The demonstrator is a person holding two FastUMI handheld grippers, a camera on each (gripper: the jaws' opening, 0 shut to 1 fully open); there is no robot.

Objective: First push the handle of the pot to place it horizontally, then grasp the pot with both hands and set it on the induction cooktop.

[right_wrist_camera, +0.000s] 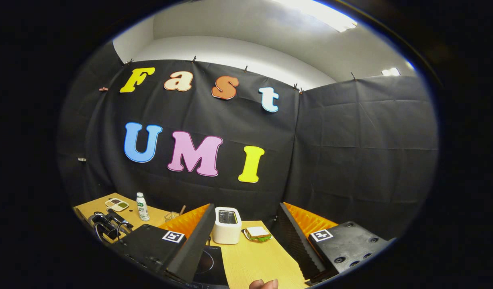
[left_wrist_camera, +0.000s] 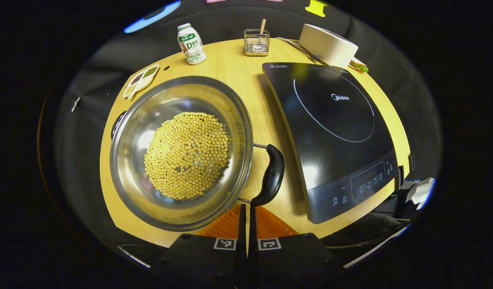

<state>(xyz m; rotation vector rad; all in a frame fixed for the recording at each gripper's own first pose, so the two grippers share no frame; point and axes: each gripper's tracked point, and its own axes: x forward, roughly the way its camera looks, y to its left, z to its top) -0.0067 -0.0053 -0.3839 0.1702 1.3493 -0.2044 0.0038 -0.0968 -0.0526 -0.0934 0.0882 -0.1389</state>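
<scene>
In the left gripper view, my left gripper [left_wrist_camera: 246, 208] sits nearest, fingers drawn together with barely a slit between them, holding nothing, tips just below the near end of the pot's handle [left_wrist_camera: 270, 174]. I cannot tell whether they touch it. The pot [left_wrist_camera: 181, 152], holding beans [left_wrist_camera: 188, 155], stands on the table [left_wrist_camera: 230, 68], just left of the cooktop [left_wrist_camera: 334, 132], not on it. The handle runs alongside the cooktop's edge. Behind stand a bottle [left_wrist_camera: 191, 44], a wire holder [left_wrist_camera: 256, 42], a toaster [left_wrist_camera: 328, 44] and a small tray [left_wrist_camera: 141, 80].

In the right gripper view, my right gripper [right_wrist_camera: 246, 228] is raised, fingers spread wide and empty, facing the wall. Between them I see the toaster [right_wrist_camera: 227, 224] and a sandwich [right_wrist_camera: 257, 233]; a bottle [right_wrist_camera: 142, 206] stands at left.
</scene>
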